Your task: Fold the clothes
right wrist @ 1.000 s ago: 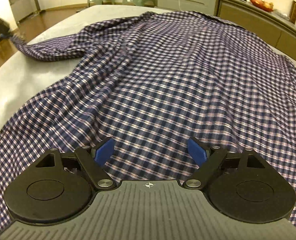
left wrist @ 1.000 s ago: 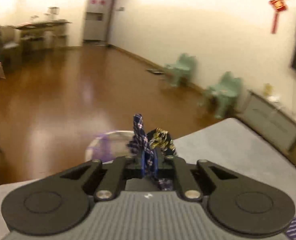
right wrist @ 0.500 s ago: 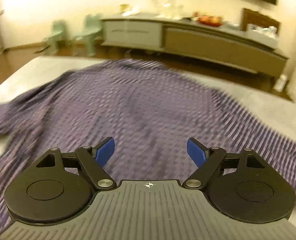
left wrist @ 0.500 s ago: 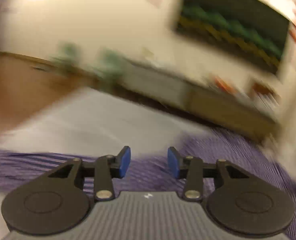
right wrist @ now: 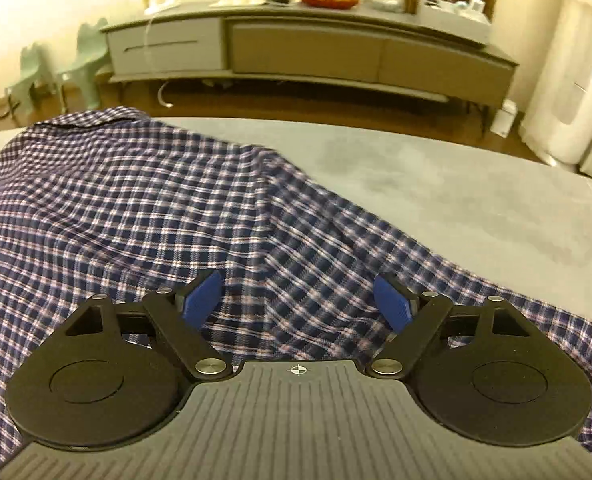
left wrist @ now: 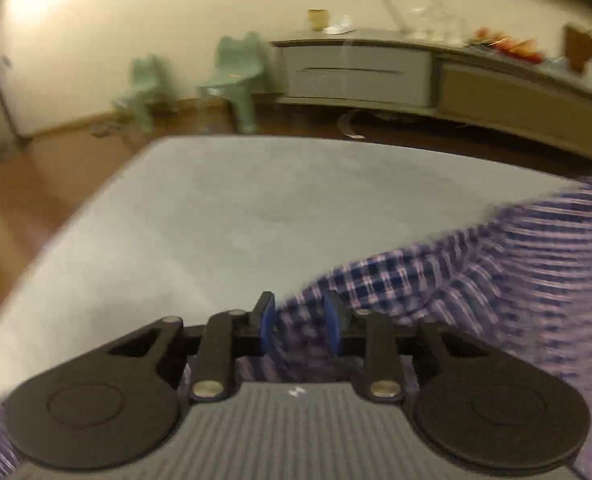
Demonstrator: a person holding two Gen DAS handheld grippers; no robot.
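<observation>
Checked shirt (right wrist: 143, 208) spread on grey table (right wrist: 476, 200). Left gripper (left wrist: 299, 322) just narrowing, cloth between jaws, grip unclear. Right gripper (right wrist: 298, 304) released, wide above shirt.

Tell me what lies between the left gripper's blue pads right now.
In the left wrist view, blue-and-white checked shirt cloth lies between the left gripper pads, which have just been closing.

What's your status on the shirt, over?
Left gripper jaws just closing, shirt edge between them, grip not confirmed. Right gripper wide open over the shirt, empty. Shirt spread on the table. Nothing in the way.
</observation>
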